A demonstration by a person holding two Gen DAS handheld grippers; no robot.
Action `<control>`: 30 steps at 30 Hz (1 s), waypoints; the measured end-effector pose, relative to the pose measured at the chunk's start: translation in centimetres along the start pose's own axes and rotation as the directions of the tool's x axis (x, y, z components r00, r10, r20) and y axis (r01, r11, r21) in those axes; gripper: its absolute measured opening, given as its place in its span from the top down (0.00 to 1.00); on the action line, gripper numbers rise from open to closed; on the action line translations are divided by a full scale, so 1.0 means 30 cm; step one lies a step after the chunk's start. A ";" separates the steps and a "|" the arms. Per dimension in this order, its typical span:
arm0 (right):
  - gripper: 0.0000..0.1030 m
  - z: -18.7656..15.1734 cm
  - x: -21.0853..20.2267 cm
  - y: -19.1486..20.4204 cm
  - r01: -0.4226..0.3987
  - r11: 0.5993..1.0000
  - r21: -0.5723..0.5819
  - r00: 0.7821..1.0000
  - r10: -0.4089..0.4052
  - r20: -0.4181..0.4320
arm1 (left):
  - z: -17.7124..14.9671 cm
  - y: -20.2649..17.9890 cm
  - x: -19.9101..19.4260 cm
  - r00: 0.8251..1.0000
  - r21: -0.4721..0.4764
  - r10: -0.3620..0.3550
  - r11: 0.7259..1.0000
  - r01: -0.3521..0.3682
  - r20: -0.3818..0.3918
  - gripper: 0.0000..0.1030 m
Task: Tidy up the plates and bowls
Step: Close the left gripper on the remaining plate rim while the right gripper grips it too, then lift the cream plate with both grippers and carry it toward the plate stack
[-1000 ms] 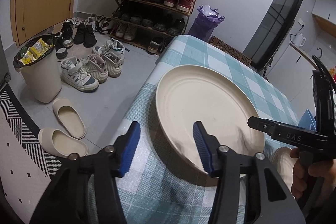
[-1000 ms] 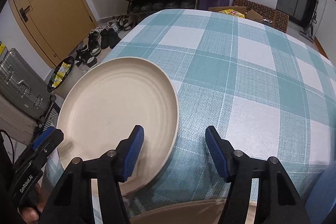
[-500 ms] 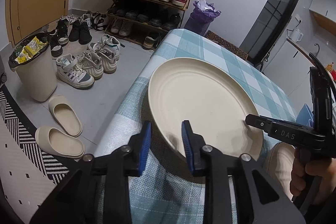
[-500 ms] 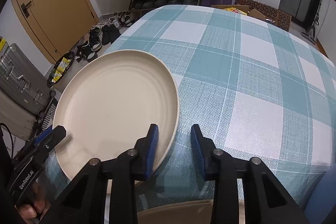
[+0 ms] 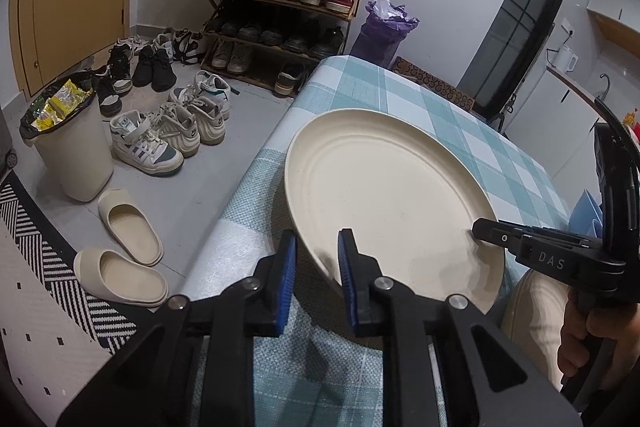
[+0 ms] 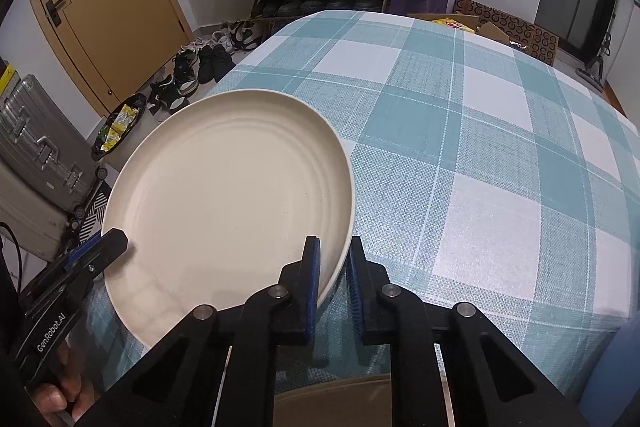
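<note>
i have left gripper (image 5: 316, 259) | right gripper (image 6: 334, 267) | both fingers pinching plate (image 5: 384, 195) rim | lift level, 2 sides together, off desk (image 6: 480, 147)

Left gripper (image 5: 316, 259) and right gripper (image 6: 334, 267) each reached forward, blue-padded jaws nearly closed, clamping opposite edges of one plate (image 5: 384, 195).
</note>
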State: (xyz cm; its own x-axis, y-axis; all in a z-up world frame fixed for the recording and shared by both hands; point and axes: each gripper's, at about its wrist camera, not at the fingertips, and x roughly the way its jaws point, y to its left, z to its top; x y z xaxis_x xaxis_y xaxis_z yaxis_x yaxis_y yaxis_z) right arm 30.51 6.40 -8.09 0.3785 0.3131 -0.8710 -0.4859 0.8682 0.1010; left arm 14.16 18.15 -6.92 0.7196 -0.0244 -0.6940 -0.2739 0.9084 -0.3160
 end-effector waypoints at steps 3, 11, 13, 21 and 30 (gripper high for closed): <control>0.87 -0.007 -0.007 -0.010 -0.009 1.000 0.005 1.000 0.009 0.006 | 0.001 -0.004 -0.003 1.000 0.007 -0.006 1.000 0.006 -0.002 0.82; 0.87 -0.013 -0.038 -0.025 -0.015 1.000 0.009 1.000 0.014 0.025 | 0.006 -0.029 -0.021 1.000 0.030 -0.011 0.999 0.010 0.009 0.82; 0.87 -0.013 -0.049 -0.029 -0.018 1.000 0.011 0.999 0.017 0.030 | 0.009 -0.031 -0.027 1.000 0.032 -0.014 0.999 0.013 0.011 0.82; 0.87 -0.012 -0.100 -0.029 -0.012 1.000 0.006 0.999 0.012 0.053 | 0.020 -0.061 -0.059 0.999 0.061 -0.007 0.998 0.005 0.034 0.82; 0.87 -0.027 -0.177 -0.051 -0.002 1.000 0.010 0.997 0.001 0.082 | 0.021 -0.108 -0.091 0.999 0.098 -0.023 0.995 0.019 0.039 0.82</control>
State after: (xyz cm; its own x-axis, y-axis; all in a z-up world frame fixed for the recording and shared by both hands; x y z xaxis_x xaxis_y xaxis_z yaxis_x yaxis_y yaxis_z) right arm 28.60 3.10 -4.01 0.4412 0.3444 -0.8287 -0.4788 0.8714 0.1072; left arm 13.48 15.53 -3.59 0.7502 -0.0286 -0.6606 -0.1966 0.9442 -0.2641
